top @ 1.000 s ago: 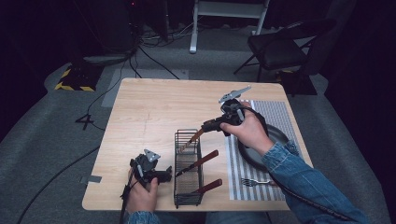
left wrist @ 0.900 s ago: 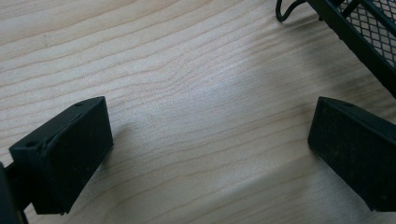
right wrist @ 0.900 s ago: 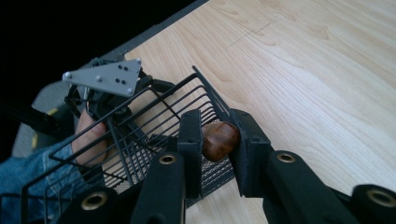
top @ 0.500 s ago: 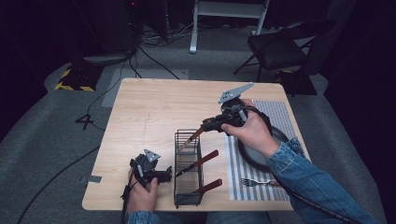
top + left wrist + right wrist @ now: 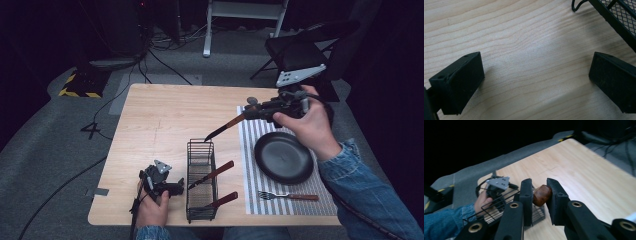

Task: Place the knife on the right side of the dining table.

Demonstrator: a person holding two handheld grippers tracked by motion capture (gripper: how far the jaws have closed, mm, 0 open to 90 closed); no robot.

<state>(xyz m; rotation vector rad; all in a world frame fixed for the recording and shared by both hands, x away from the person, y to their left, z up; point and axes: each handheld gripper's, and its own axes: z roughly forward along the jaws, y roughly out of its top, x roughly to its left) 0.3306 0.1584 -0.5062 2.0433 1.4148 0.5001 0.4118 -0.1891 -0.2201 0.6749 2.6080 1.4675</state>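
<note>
Brown wood shows between the pads of the right tool [image 5: 539, 195]: it is clamped on the handle of a wooden-handled steak knife [image 5: 227, 126], held above the pale wooden bench [image 5: 160, 120] with the dark blade pointing down toward the black wire mesh caddy [image 5: 201, 181]. That slant probably keeps the tip clear of the caddy's rim. Two similar knives lean in the caddy. The left tool [image 5: 169, 187], jaws wide apart on nothing, rests beside the caddy, likely ready to steady it. A round black plate [image 5: 283, 157] and fork [image 5: 287, 196] sit on the striped placemat [image 5: 250, 150].
</note>
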